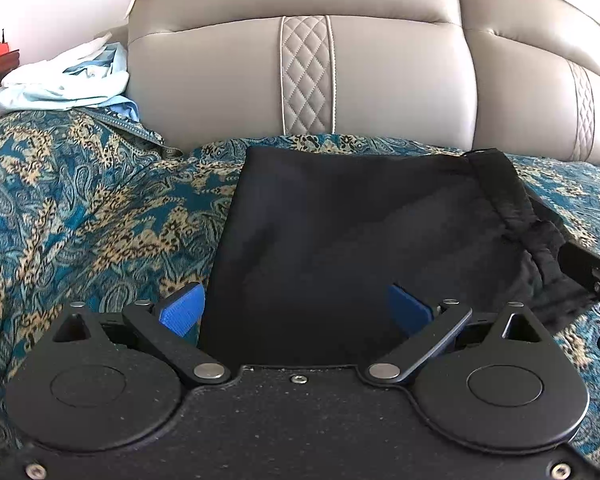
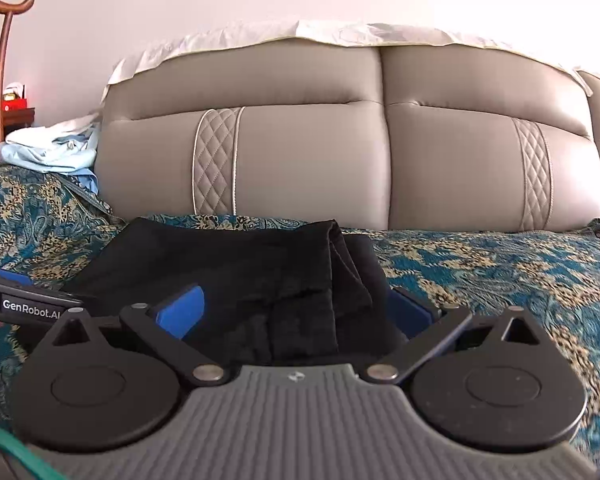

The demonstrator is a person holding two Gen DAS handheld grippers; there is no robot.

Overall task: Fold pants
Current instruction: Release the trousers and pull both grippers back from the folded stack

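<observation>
Pants [image 1: 340, 240]: folded black stack on the bed [image 1: 80, 208], dead ahead of you | left tongs [image 1: 296, 312] gaping, empty | right tongs [image 2: 296, 312] gaping, empty, nearer the bunched right edge.

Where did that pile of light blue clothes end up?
The light blue clothes sit far left in both views, on the patterned bedspread beside the grey headboard's left end.
</observation>
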